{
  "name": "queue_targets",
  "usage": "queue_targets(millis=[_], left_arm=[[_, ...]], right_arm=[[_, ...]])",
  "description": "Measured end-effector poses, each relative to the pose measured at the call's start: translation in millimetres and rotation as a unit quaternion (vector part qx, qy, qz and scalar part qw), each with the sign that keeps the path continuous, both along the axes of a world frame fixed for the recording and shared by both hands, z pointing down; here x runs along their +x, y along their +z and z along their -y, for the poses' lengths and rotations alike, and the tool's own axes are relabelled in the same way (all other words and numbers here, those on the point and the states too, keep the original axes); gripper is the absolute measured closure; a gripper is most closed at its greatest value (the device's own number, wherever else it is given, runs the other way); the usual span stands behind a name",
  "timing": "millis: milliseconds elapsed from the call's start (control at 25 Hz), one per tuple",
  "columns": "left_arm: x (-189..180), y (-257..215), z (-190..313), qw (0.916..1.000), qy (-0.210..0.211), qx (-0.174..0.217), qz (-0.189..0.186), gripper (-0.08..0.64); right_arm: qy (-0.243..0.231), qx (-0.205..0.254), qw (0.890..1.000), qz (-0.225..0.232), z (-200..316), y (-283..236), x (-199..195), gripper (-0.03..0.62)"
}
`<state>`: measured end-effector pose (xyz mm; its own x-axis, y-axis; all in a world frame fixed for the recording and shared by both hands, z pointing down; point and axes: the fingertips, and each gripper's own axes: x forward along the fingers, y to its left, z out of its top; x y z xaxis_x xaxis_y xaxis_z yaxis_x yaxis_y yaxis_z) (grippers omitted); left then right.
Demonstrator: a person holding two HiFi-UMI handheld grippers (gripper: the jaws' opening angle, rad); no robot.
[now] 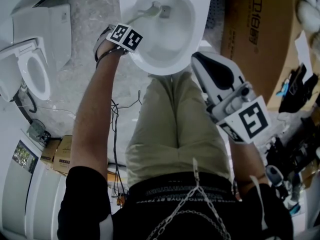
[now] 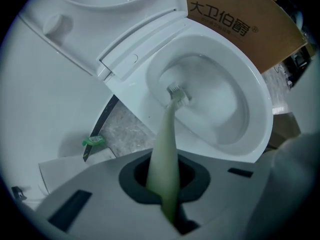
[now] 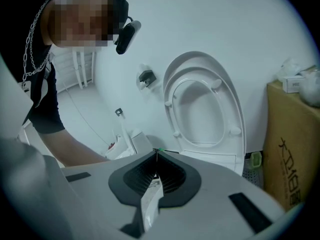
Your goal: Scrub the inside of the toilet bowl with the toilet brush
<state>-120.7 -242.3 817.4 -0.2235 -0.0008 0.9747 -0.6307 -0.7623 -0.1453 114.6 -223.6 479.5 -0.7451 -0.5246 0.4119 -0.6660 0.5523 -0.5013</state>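
Pale-green toilet brush (image 2: 168,134), handle clamped in left hand-held gripper (image 2: 167,171), bristle head against inner wall of toilet bowl (image 2: 261,115): scrubbing apparently under way, next likely sweeping round the basin; right hand-held gripper (image 3: 156,163) closed, idle.

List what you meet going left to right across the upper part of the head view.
spare toilet seat → left gripper → toilet bowl → cardboard box. The toilet brush is left out because it lies over the bowl.
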Motion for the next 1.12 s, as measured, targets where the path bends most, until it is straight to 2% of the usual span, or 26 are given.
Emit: queue_targets(millis=[200, 320, 600, 840, 1120], left_arm=[[21, 8, -1, 0.9983, -0.046, -0.004, -0.034, 0.558], [38, 10, -1, 0.9975, -0.051, -0.004, -0.05, 0.558], [68, 10, -3, 0.9982, -0.016, -0.004, -0.057, 0.558], [71, 10, -14, 0.9982, 0.012, -0.007, -0.059, 0.558], [70, 15, -51, 0.9972, 0.05, -0.029, -0.046, 0.558]], right_arm=[[0.001, -0.004, 1.0, -0.002, 2, 3, 4, 0.583], [0.001, -0.006, 1.0, -0.005, 2, 4, 8, 0.583], [0.006, -0.002, 1.0, -0.007, 3, 1, 13, 0.583], [0.01, 0.0, 1.0, -0.005, -1, -1, 10, 0.583], [0.014, 0.006, 1.0, -0.005, -10, -7, 6, 0.583]])
